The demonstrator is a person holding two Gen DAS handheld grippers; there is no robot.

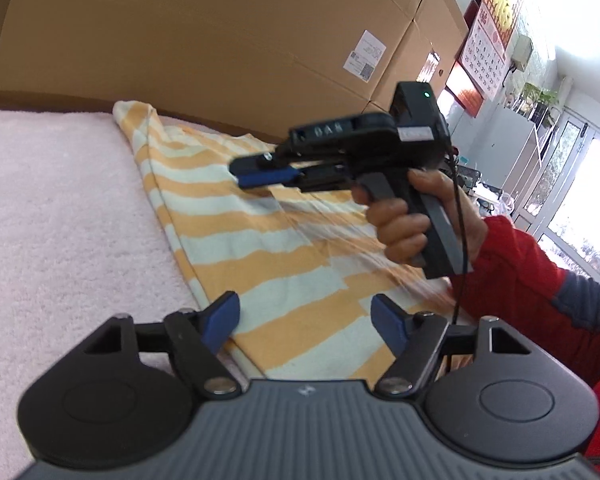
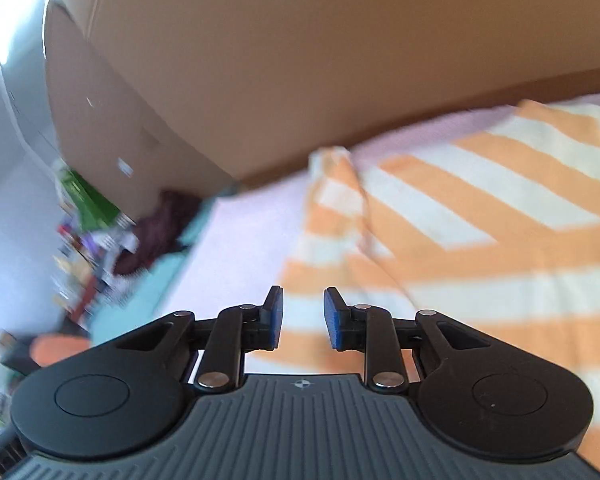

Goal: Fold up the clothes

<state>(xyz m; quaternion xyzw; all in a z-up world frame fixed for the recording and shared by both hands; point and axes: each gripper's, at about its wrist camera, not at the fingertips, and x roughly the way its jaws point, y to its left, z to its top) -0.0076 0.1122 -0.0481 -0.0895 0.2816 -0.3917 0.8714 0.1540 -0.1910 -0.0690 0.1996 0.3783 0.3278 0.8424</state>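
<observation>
Left wrist view: striped garment (image 1: 260, 216) lies spread on pink towel-covered bench (image 1: 60, 220), far edge against cardboard boxes (image 1: 220, 40). Left gripper (image 1: 305, 326) open over near hem, holding nothing. Right gripper (image 1: 260, 174) hovers mid-cloth; gap unclear here.

Right wrist view: right gripper (image 2: 303, 316) fingers parted, empty, garment (image 2: 460, 220) below. Blurred. Fold stage unclear; next grasp needs edge pinch.

Striped garment (image 1: 260, 240) lying spread on the towel-covered surface (image 1: 60, 220), cardboard boxes (image 1: 220, 40) standing just behind it, left tool (image 1: 304, 320) over the garment's near edge, right tool (image 1: 260, 174) above its middle, calendar (image 1: 486, 56) on the wall beyond the boxes.
</observation>
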